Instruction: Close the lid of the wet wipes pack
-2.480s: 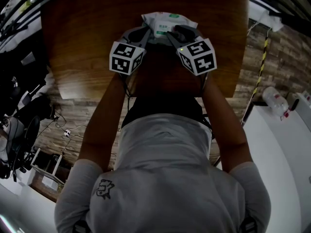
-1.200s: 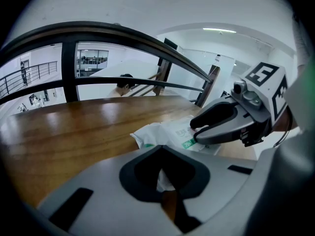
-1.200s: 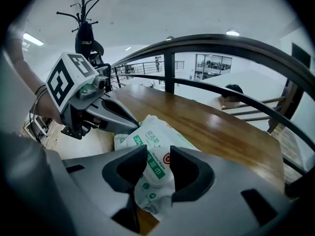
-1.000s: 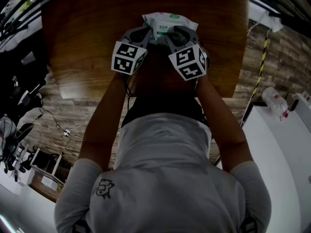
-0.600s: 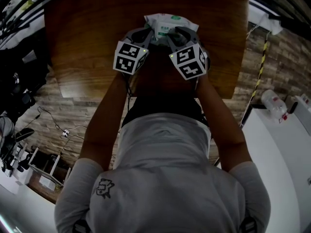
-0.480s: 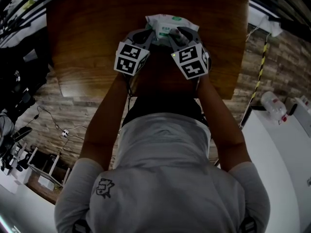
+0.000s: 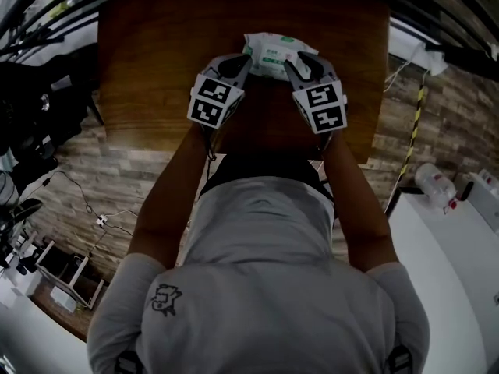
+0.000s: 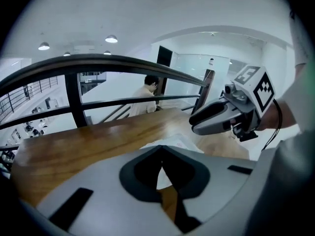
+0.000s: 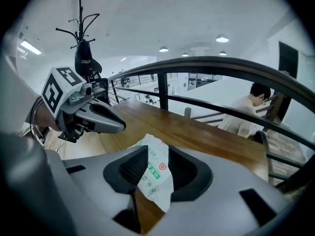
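Note:
The white wet wipes pack [image 7: 277, 51] with green print lies flat on the brown wooden table [image 7: 156, 68]; I cannot make out its lid. My left gripper [image 7: 238, 62] hangs just above the pack's near left corner. Its tips meet with nothing between them [image 8: 161, 154]. My right gripper [image 7: 296, 62] hovers at the pack's near right corner. Its jaws [image 9: 158, 161] have just been closing but stand apart. The pack [image 9: 153, 176] shows through their gap from the table below, and no pad presses on it. Each gripper sees the other across the pack [image 8: 170, 140].
The table ends near the person's body, above a wood-plank floor. A plastic bottle [image 7: 433, 184] lies on a white surface at the right. A dark railing [image 9: 206, 63] runs behind the table, and a person [image 9: 248, 107] stands beyond it. A coat stand [image 9: 83, 53] rises at the left.
Both grippers have lifted off the pack's near edge and drawn slightly apart. The right gripper's cube has turned. The pack stays on the table.

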